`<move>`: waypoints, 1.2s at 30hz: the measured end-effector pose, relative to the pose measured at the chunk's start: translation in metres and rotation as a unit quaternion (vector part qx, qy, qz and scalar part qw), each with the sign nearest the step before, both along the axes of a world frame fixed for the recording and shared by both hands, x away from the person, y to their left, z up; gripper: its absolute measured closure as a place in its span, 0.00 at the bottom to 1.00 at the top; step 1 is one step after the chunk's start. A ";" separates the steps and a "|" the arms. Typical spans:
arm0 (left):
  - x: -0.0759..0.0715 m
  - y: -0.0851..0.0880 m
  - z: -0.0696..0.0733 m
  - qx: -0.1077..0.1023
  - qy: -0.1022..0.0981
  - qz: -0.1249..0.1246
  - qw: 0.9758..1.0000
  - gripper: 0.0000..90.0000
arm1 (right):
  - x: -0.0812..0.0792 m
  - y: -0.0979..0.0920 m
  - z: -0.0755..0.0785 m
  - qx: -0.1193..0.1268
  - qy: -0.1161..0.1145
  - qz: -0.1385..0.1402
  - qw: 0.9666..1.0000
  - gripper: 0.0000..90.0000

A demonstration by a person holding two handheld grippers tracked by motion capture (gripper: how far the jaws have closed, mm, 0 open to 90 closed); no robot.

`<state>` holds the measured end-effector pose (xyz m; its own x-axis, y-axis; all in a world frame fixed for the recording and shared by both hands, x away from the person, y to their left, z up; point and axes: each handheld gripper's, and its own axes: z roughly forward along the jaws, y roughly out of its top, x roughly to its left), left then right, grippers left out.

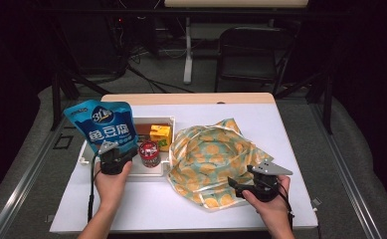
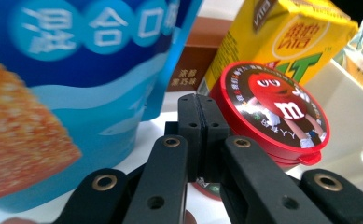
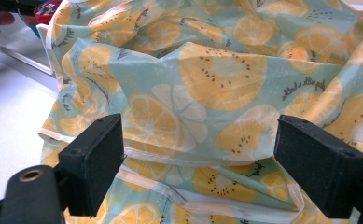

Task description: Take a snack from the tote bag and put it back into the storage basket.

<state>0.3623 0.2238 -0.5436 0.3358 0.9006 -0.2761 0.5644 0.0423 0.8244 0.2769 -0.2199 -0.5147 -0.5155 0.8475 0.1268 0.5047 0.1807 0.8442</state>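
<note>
My left gripper [image 1: 121,151] [image 2: 200,116] is shut, its pads pressed together with nothing seen between them. It sits at the front of a white tray [image 1: 136,171]. A blue snack pouch [image 1: 101,127] [image 2: 76,70] stands upright just to its left. A round red candy tin [image 1: 149,153] [image 2: 277,107] lies just to its right. Behind these stand a yellow drink carton [image 1: 160,135] [image 2: 286,42] and a brown box [image 1: 144,132] [image 2: 193,60]. My right gripper [image 1: 235,186] [image 3: 200,163] is open, its jaws wide apart at the near edge of a crumpled fruit-print cloth bag [image 1: 211,154] [image 3: 216,79].
The white table [image 1: 146,204] has bare room in front of the tray and along its right side. A black folding chair [image 1: 248,52] and a desk leg [image 1: 187,50] stand on the floor beyond the far edge.
</note>
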 end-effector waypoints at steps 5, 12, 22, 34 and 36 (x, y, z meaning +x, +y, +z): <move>0.000 -0.006 -0.001 -0.002 0.006 -0.006 1.000 1.00 | 0.001 -0.001 -0.001 0.002 0.001 0.000 1.000 0.17; 0.002 -0.023 -0.003 -0.008 0.007 -0.017 1.000 1.00 | 0.000 0.000 0.000 -0.001 0.002 0.002 1.000 0.17; 0.003 -0.028 -0.003 -0.007 0.011 -0.023 1.000 1.00 | 0.000 0.002 -0.001 0.001 0.000 0.004 1.000 0.17; -0.018 -0.018 -0.001 0.020 -0.014 -0.034 0.999 0.80 | -0.002 -0.002 0.000 0.002 -0.007 0.002 1.000 0.17; -0.023 -0.015 0.001 0.016 -0.021 -0.045 0.999 0.66 | -0.002 -0.003 0.001 0.004 -0.008 0.000 1.000 0.17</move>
<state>0.3392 0.2093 -0.5426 0.4270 0.8741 -0.2315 0.5292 -0.0339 0.8478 0.2749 -0.2226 -0.5133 -0.5177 0.8464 0.1250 0.4913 0.1745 0.8533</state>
